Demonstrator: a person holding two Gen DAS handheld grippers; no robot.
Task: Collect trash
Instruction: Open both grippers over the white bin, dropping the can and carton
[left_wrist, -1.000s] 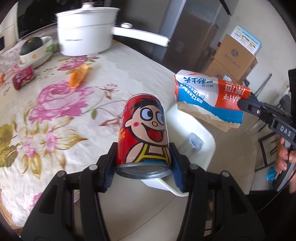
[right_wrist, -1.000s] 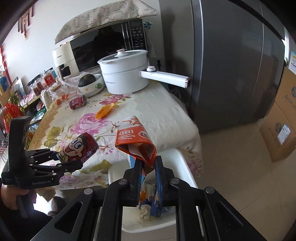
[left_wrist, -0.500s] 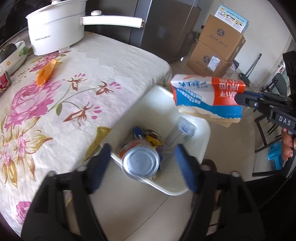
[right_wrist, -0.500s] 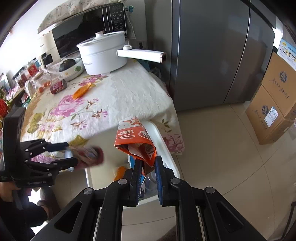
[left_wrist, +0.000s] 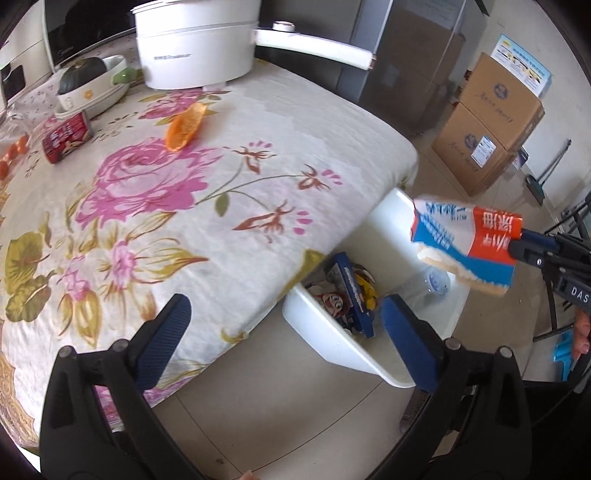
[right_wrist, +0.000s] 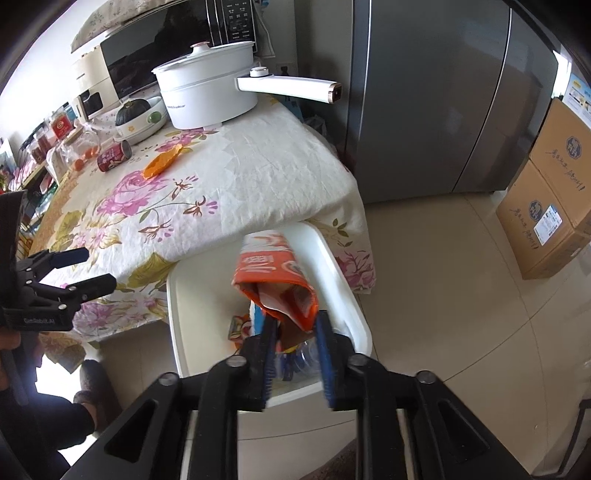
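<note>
Left gripper (left_wrist: 282, 321) fingers spread wide, empty. Right gripper (right_wrist: 295, 338) fingers just opening around crumpled orange carton (right_wrist: 275, 280) above smooth white bin (right_wrist: 332, 266).

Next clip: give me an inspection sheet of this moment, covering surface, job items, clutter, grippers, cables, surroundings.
Surface: floral tablecloth over the table.
Job's things: orange-and-blue carton above the white bin; cartoon can already inside; red can and orange wrapper lie on the cloth.
Clutter: white electric pot, bowl with a squash.
Grippers: left gripper open, empty; right gripper jaws have just been opening, carton between them, pads apart from it.
Cables: nothing seen.
Surroundings: fridge, cardboard boxes, microwave.
</note>
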